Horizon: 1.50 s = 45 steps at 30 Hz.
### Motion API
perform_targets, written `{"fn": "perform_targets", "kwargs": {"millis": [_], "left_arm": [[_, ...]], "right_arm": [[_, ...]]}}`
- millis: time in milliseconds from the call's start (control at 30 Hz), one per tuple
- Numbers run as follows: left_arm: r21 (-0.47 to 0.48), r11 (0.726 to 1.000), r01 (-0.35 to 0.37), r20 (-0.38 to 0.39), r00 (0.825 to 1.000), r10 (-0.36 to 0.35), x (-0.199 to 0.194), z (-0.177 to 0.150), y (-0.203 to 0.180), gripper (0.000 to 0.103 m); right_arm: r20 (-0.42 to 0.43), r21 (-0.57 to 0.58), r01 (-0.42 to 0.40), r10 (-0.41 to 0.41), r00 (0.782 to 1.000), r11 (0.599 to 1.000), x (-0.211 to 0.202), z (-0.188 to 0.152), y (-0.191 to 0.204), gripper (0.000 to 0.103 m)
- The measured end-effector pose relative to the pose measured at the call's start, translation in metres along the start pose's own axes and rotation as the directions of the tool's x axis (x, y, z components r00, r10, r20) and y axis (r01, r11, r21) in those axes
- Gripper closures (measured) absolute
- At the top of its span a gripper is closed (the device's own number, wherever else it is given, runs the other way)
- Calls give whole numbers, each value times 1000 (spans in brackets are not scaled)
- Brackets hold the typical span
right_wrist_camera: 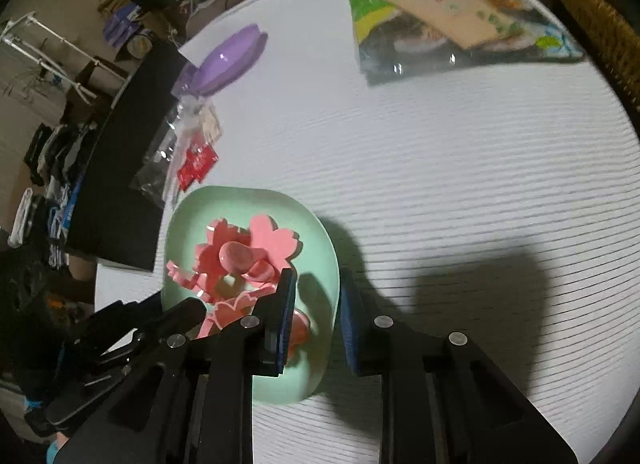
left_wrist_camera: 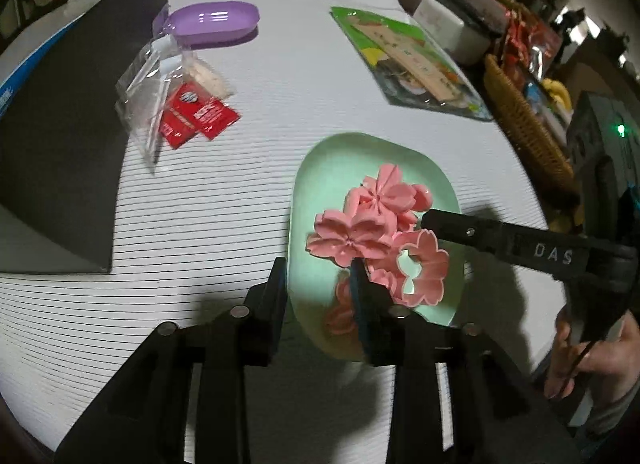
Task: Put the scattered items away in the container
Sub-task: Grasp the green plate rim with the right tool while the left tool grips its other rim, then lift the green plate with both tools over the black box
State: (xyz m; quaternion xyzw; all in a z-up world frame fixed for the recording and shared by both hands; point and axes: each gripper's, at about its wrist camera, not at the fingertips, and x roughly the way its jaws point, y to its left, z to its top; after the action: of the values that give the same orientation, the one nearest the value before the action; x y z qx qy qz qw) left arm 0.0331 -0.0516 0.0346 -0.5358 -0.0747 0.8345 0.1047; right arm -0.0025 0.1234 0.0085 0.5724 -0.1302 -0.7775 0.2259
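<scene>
A mint green tray (left_wrist_camera: 320, 167) (right_wrist_camera: 192, 215) lies on the white striped cloth. Several pink flower-shaped cutters (left_wrist_camera: 352, 236) (right_wrist_camera: 236, 256) are piled in it. My left gripper (left_wrist_camera: 318, 276) is open and empty, straddling the tray's near left rim, its right finger against the pile. My right gripper (right_wrist_camera: 318, 292) is open and empty over the tray's right rim. One of its fingers (left_wrist_camera: 472, 232) reaches in from the right in the left wrist view, beside a ring-shaped cutter (left_wrist_camera: 420, 272). The left gripper (right_wrist_camera: 132, 328) shows at lower left in the right wrist view.
A purple oval dish (left_wrist_camera: 216, 23) (right_wrist_camera: 228, 59) sits at the far side. Clear bags with red cards (left_wrist_camera: 192, 115) (right_wrist_camera: 196, 163) lie left of the tray. A green packet (left_wrist_camera: 412, 59) (right_wrist_camera: 452, 15), a dark box (left_wrist_camera: 68, 111) and a wicker basket (left_wrist_camera: 528, 123) edge the table.
</scene>
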Motion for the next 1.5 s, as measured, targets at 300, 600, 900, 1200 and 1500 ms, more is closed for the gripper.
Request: {"fn": "perform_targets", "kwargs": {"millis": [300,600,900,1200,1500], "left_arm": [[-105,989,108,29,994,-106,-18,-37,23,37],[-163,969,186,39,982,-182,-2,-37,24,78],[-202,959,199,55,980,-192,-20,-19,30,77],[-166,969,185,154,975,-160,-82,14,40,74],[-193,971,141,269,959,-86,-161,51,101,72]], "right_arm": [[30,-47,-7,9,1000,999,-6,21,-6,64],[-12,-124,-20,18,1000,992,15,21,-1,91],[-1,-95,-39,39,999,995,-1,32,14,91],[54,-173,-55,65,996,983,-34,61,69,91],[64,-287,-126,150,987,950,-44,116,184,91]]}}
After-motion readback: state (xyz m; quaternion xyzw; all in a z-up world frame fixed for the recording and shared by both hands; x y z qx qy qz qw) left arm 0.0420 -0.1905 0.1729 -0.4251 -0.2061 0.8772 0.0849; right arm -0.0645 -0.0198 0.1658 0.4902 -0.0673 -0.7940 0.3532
